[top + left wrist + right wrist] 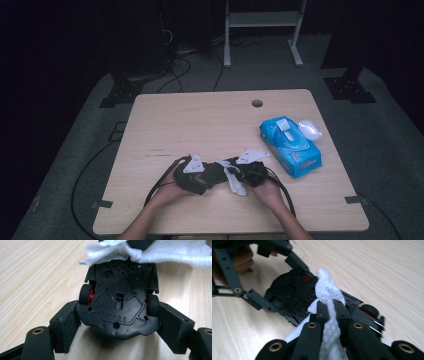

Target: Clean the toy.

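A black toy car (120, 307) with red wheel hubs lies belly-up between the jaws of my left gripper (120, 326), which press on both its sides near the wheels. My right gripper (330, 312) is shut on a twisted white wipe (327, 292) and holds it against the car's (292, 295) underside. The wipe (155, 251) drapes over the car's far end. In the high view both grippers, left (212, 174) and right (235, 172), meet tip to tip near the table's front edge, with the wipe (236, 184) hanging between them.
A blue pack of wet wipes (290, 146) lies at the right of the wooden table (200, 120), with a crumpled clear wrapper (310, 129) behind it. A cable hole (257, 103) sits near the far edge. Cables trail off the front left.
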A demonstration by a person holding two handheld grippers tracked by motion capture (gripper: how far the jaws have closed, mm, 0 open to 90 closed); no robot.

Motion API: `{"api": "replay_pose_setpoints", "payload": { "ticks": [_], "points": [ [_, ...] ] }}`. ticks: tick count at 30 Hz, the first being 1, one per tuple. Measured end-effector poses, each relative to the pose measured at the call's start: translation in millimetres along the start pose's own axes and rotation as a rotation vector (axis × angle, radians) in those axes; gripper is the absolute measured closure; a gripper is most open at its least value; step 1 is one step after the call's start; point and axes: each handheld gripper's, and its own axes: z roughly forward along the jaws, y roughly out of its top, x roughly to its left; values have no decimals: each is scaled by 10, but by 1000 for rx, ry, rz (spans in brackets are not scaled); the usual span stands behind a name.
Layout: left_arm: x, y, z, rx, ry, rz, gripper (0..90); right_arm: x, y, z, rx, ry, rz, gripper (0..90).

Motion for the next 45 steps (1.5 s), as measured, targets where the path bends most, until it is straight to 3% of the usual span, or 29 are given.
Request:
{"api": "replay_pose_setpoints", "payload": {
  "ticks": [4, 6, 12, 15, 18, 20, 23, 25, 29, 34, 36, 39, 41, 44, 45],
  "points": [
    [-3, 0, 1, -1, 1, -2, 240, 32, 69, 45, 22, 29, -29, 771],
    [1, -2, 1, -3, -1, -3, 240, 24, 91, 41, 35, 38, -29, 673],
    [3, -3, 1, -4, -3, -5, 240, -7, 76, -191, 18, 36, -74, 523],
    [6, -2, 0, -3, -5, -5, 240, 2, 33, -231, 35, 36, -121, 508],
    [3, -1, 0, -3, -5, -8, 240, 51, 39, -165, 38, 31, -160, 559],
    [9, -3, -3, -6, -13, -14, 241, 87, 61, -103, 30, 41, -175, 641],
    [16, -7, -8, -8, -14, -18, 240, 104, 91, 25, 59, 35, -199, 789],
    [23, -10, -12, -10, -19, -27, 241, 76, 106, 31, 64, -5, -192, 825],
    [24, -4, -10, -12, -17, -21, 241, 50, 111, 37, 62, -27, -134, 842],
    [-12, 24, -1, -6, -18, -4, 241, 284, 181, 191, 13, 105, -118, 842],
    [-7, 18, -7, -3, -21, -3, 241, 331, 214, 232, 17, 108, -137, 843],
    [-7, 19, -17, -14, -24, -13, 241, 238, 191, 184, 18, 68, -121, 846],
    [-4, 23, -14, -23, -27, -18, 240, 123, 149, 123, 22, 40, -84, 848],
    [-16, 47, -5, -25, -30, -15, 241, 105, 125, 92, 14, 53, -53, 848],
    [-21, 57, -1, -19, -29, -6, 240, 154, 133, 117, 3, 87, -47, 848]
  ]
}}
